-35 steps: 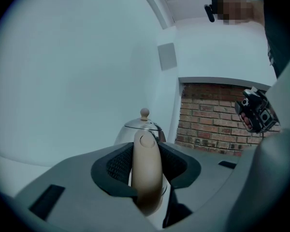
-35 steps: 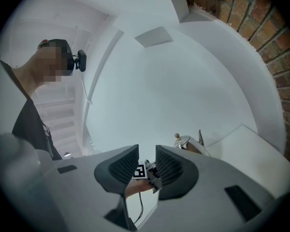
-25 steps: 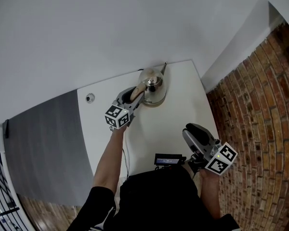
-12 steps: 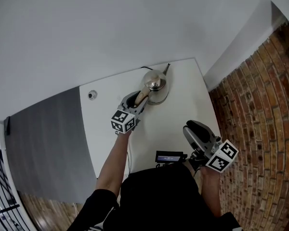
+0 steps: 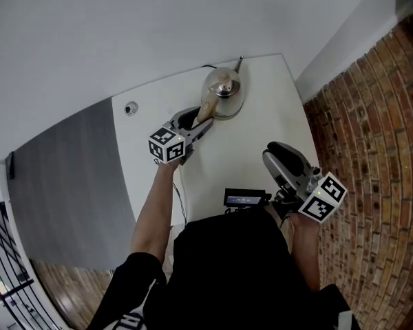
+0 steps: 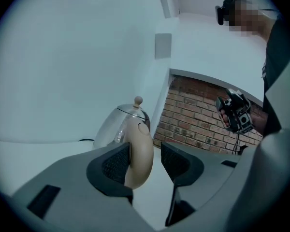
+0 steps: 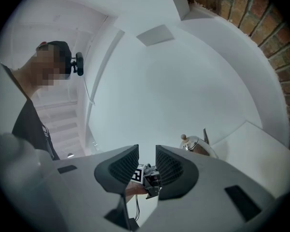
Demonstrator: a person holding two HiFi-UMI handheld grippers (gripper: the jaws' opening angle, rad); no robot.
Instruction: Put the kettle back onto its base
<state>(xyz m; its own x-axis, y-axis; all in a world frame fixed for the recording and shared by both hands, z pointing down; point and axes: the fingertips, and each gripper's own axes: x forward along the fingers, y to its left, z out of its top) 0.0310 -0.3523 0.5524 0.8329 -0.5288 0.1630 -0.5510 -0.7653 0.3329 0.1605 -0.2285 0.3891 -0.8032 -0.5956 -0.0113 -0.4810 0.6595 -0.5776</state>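
The left gripper (image 6: 144,159) is letting go. Its jaws, tighter on the beige curved handle (image 6: 139,151) a moment ago, are opening, and one pad is already clear of it. The domed polished-steel kettle (image 5: 224,91) stands upright at the far edge of the white table (image 5: 261,136). It looks set down, probably on its base, though I can't make that out. The right gripper (image 5: 281,158) waits near the body, slightly parted and empty.

The kettle (image 5: 224,91) covers whatever it stands on. A round thing (image 5: 130,108) at the worktop's (image 5: 261,136) left is too small to tell.
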